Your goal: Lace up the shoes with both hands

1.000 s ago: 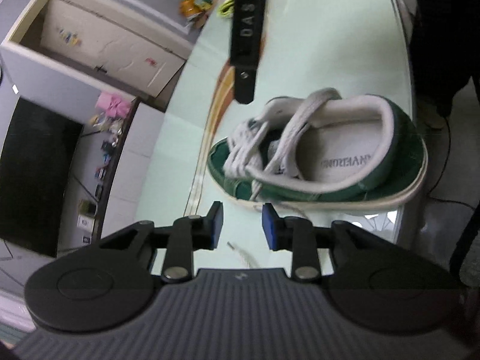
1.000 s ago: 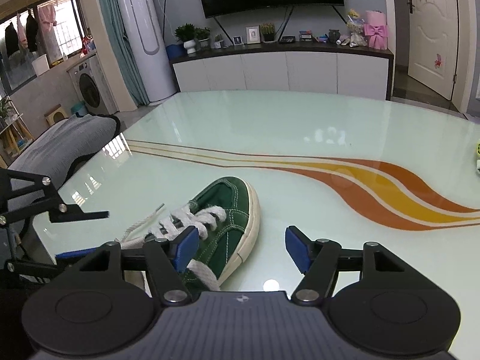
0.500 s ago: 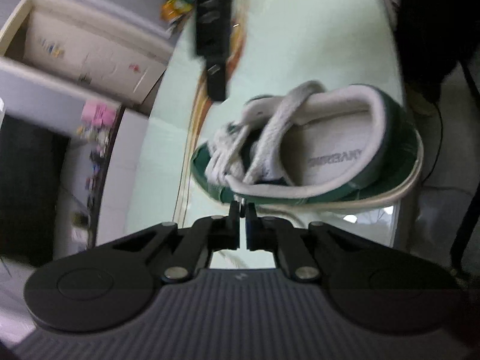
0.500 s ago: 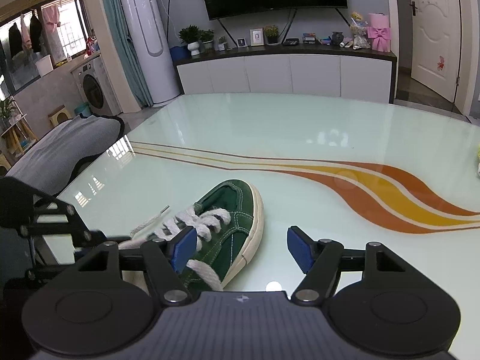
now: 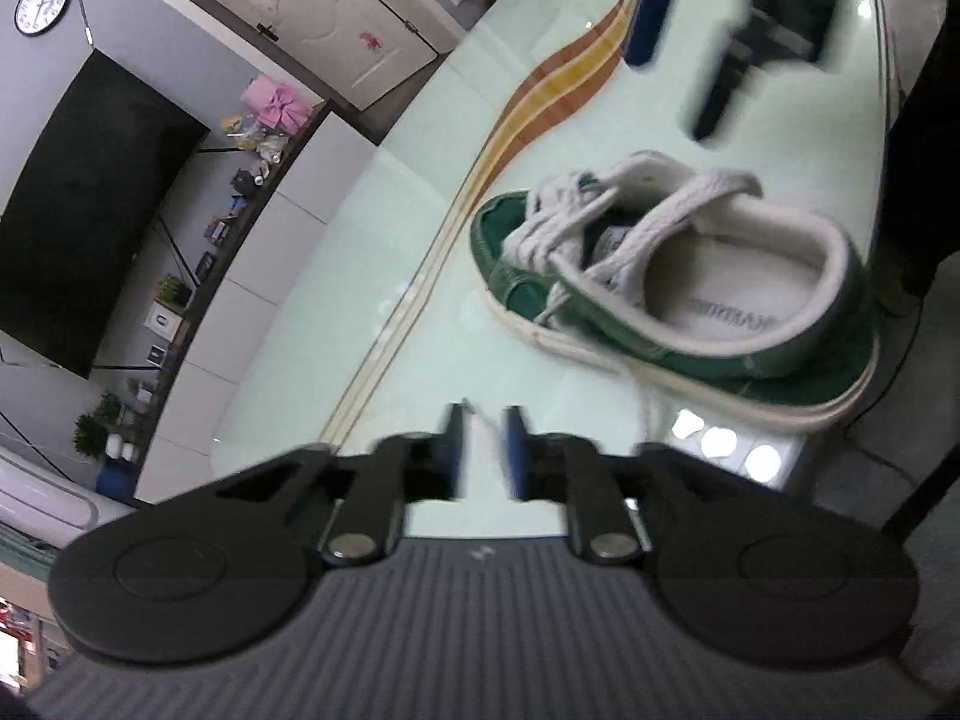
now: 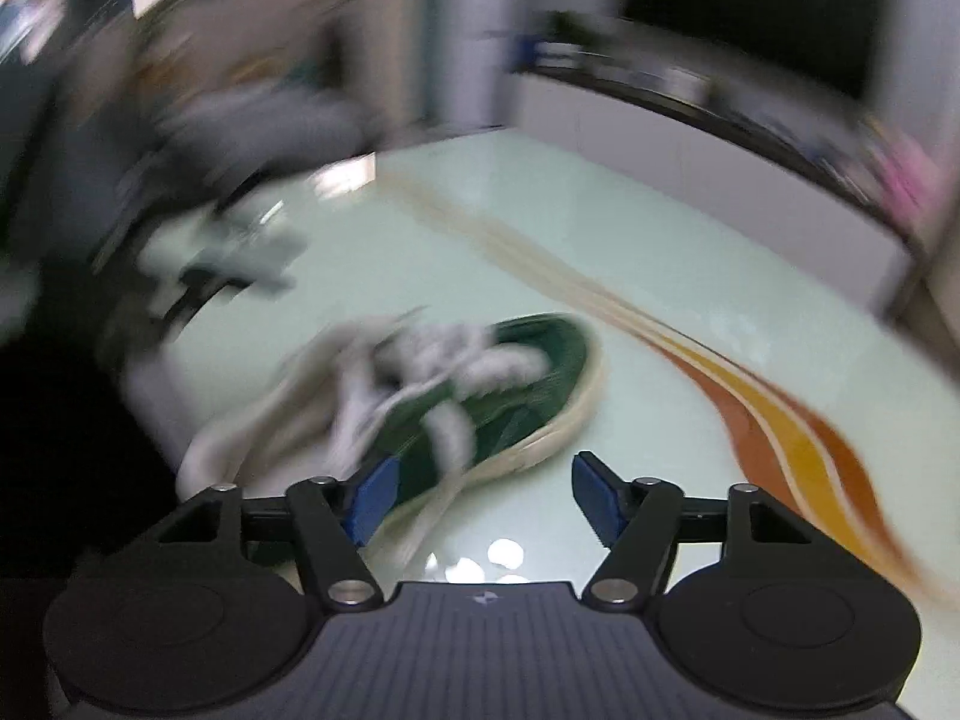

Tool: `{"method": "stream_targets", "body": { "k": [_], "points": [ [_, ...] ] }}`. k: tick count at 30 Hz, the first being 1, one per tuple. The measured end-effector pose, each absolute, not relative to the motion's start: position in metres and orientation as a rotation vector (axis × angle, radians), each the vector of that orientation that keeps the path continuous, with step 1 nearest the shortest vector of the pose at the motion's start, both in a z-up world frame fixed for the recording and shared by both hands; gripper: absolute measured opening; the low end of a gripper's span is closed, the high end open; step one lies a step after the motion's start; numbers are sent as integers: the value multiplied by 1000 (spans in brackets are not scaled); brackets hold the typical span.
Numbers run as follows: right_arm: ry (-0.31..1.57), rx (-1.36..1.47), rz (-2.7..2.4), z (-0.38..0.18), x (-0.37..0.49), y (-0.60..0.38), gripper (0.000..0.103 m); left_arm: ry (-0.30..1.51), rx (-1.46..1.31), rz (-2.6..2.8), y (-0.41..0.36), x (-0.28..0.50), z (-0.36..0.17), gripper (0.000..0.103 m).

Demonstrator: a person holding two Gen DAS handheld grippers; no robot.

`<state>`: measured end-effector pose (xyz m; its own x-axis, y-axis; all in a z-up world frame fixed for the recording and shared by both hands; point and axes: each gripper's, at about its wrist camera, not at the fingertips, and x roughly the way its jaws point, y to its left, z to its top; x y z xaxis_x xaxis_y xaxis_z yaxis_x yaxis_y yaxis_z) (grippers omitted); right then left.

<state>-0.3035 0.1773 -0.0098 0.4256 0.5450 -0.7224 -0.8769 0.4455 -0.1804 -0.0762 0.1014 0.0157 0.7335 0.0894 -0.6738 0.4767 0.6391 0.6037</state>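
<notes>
A: How is the scene lit?
B: Soft indoor light is cast; 3 bright spots of glare are mirrored in the glossy pale-green glass table [image 5: 720,444].
A: And sharpness?
B: Heavy motion blur is seen in the right wrist view, the green canvas shoe [image 6: 480,396] smeared; edges are bent by fisheye distortion.

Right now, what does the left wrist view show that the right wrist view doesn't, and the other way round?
Only the left wrist view shows the inside of the shoe with its printed insole, a wall clock, and the left hand-held gripper with a narrow gap between its fingers; a pale lace end seems to lie there, but blur hides any grip. Only the right wrist view, badly blurred, shows the right hand-held gripper, wide open by the shoe's toe. Both show the green shoe with white laces on the pale table.
</notes>
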Motion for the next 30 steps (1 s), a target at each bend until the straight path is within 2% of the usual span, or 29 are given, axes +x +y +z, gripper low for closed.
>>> {"method": "stream_targets", "body": {
  "k": [4,5,8,13,20,23,24,25,30],
  "points": [
    [596,-723,992,-28,-315,187,32,737,857,-270,99,-67,13,36],
    [583,-756,993,-33,-318,190,29,736,866,-273,99,-69,11,37],
    [529,-774,961,-30,-318,192,3,736,884,-281,100,-78,12,42],
    [442,-673,919,-9,-315,190,4,722,934,-300,95,-69,8,44],
    [385,-730,873,-11,-314,214,4,662,1076,-338,77,-63,-2,44],
    [385,-736,865,-13,-315,216,4,609,1169,-351,68,-66,-5,34],
    [388,-733,862,-12,-315,215,4,595,1189,-359,67,-68,-5,21],
    [391,-731,860,-11,-315,214,4,582,1225,-372,64,-70,-7,14],
    [399,-726,855,-11,-313,212,5,511,1405,-419,54,-78,-25,7]
  ]
}}
